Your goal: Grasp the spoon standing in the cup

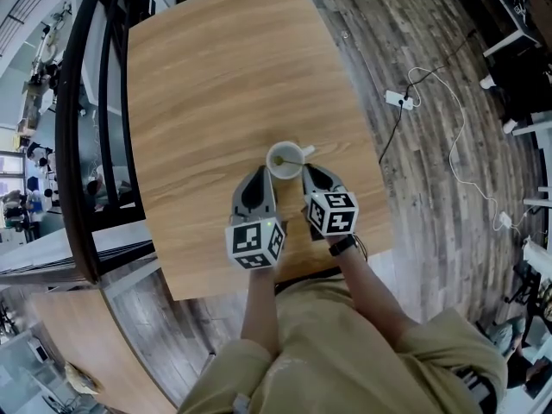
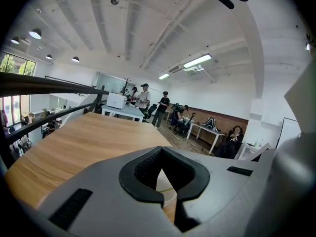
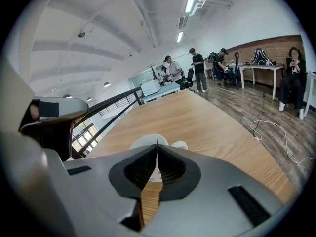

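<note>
A white cup (image 1: 274, 170) stands on the wooden table (image 1: 224, 76) near its front edge, with a spoon (image 1: 291, 161) leaning in it, handle toward the right. My right gripper (image 1: 308, 170) sits at the cup's right side with its tips at the end of the handle. In the right gripper view the jaws (image 3: 157, 146) are closed tip to tip, a thin sliver of the handle pokes up between them, and the cup (image 3: 143, 142) is just behind. My left gripper (image 1: 262, 172) is at the cup's left, shut and empty (image 2: 160, 152); the cup (image 2: 165, 184) shows through its gap.
A black railing (image 1: 73, 128) runs along the table's left side. A power strip with white cables (image 1: 398, 99) lies on the wood floor to the right. Several people stand and sit by desks far across the room (image 3: 197, 63).
</note>
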Tool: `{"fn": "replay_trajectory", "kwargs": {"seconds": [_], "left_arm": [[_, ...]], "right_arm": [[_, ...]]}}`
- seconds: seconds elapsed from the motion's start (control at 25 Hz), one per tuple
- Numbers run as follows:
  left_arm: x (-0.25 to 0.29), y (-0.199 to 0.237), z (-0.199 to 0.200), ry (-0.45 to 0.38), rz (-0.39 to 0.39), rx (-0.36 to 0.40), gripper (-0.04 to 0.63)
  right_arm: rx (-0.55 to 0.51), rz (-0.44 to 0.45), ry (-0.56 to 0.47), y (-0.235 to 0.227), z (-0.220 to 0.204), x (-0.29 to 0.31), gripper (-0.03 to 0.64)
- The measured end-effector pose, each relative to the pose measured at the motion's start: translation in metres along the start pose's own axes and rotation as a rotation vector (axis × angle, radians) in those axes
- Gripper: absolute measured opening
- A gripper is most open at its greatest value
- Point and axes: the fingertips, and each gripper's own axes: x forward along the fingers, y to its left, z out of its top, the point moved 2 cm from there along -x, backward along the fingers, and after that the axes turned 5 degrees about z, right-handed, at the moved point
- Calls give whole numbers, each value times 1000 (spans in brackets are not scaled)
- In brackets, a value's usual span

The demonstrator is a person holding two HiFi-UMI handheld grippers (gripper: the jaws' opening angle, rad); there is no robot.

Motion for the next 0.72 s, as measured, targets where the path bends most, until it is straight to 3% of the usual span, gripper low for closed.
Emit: {"fn": "replay_trajectory", "kwargs": {"seconds": [0.48, 0.72], "left_arm": [[-24, -12, 26, -66, -20, 35, 2], [-45, -23, 46, -124, -25, 64, 2]], "right_arm": [[-37, 4, -82, 14, 31, -31, 18], [-140, 0, -180, 29, 66, -70, 18]]}}
